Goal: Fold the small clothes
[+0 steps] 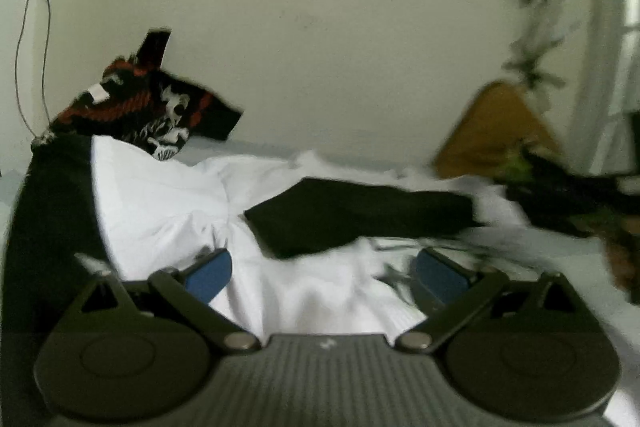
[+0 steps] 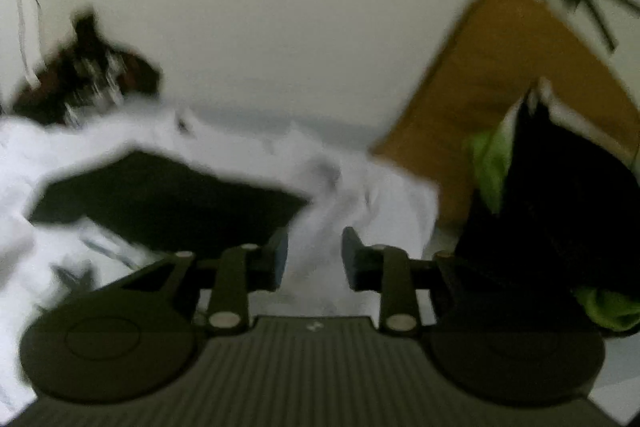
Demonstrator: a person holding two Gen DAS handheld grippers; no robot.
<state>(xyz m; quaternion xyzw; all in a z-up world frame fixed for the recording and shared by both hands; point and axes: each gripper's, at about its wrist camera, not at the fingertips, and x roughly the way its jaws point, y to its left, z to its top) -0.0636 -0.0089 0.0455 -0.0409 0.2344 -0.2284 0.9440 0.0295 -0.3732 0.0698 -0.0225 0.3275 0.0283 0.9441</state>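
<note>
Blue-padded fingers [image 1: 210, 273] of the left gripper [image 1: 320, 275] spread wide just above a rumpled white garment [image 1: 160, 203], nothing between them. On that white cloth, straight ahead, lies a flat black piece of clothing [image 1: 360, 215], and a second dark garment [image 1: 52, 211] runs down the left side beside it. Farther back on the left, a black, red and white patterned cloth [image 1: 152, 107] is heaped against the pale wall [image 1: 320, 7], with a thin cable [image 1: 44, 7] hanging beside it. Off to the right, a brown wedge-shaped cushion [image 1: 496, 127] leans at the wall.

Over to the right wrist view, heavily blurred: the right gripper [image 2: 314, 259] has its fingers [image 2: 280, 259] parted only a little, with white cloth [image 2: 340, 195] showing in the gap; whether they pinch it, I cannot tell. The black piece [image 2: 168, 203] sits to its left. Crowding the right side, a black and lime-green bundle [image 2: 552, 207] sits close beside the right finger and hides part of the brown cushion [image 2: 480, 79].
</note>
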